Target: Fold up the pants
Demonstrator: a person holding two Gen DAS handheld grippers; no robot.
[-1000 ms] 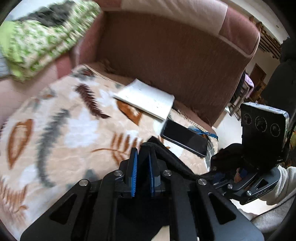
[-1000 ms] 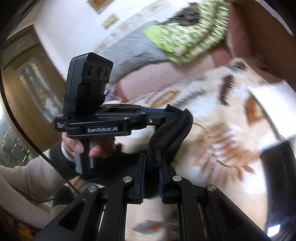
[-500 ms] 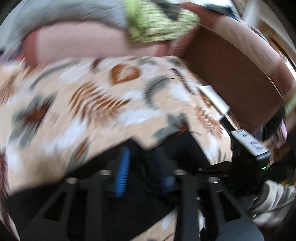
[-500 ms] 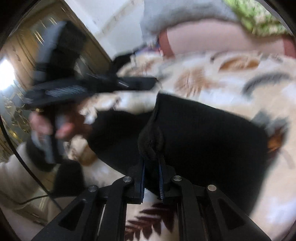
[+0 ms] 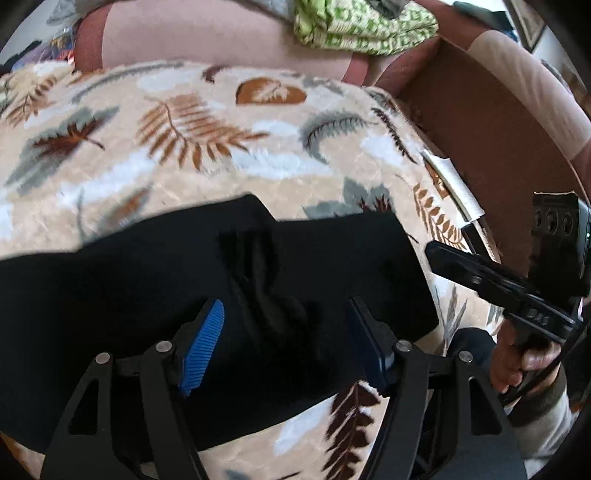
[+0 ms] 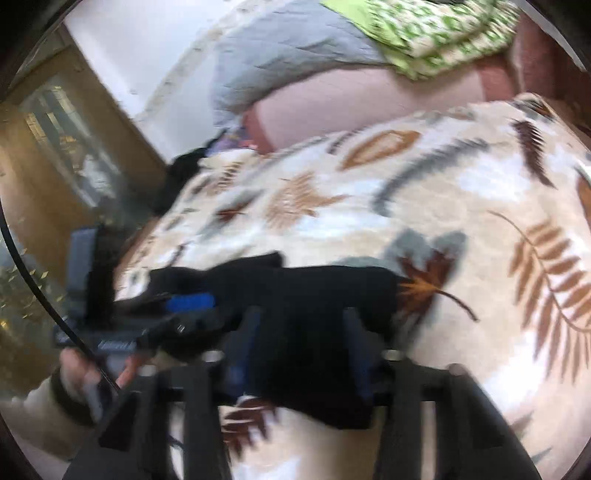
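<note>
The black pants (image 5: 155,280) lie flat, folded, on the leaf-patterned blanket (image 5: 192,140). My left gripper (image 5: 286,325) is open, its blue-padded fingers (image 5: 205,343) spread just above the pants' near edge, holding nothing. My right gripper (image 6: 299,332) is open too, jaws apart over the black pants (image 6: 325,295) in its blurred view. The right gripper also shows at the right of the left wrist view (image 5: 517,288), beside the pants' right end. The left gripper shows at the left of the right wrist view (image 6: 173,310).
The blanket covers a sofa seat with a brown-pink backrest (image 5: 498,122). A green patterned cloth (image 5: 362,26) lies on the backrest. A white notebook (image 5: 454,181) lies at the blanket's right edge. A wooden door (image 6: 55,155) stands to the left.
Both grippers held the pants pinched and lifted a second ago. They swung over the blanket, laid the pants down and opened; the pants now lie flat.
</note>
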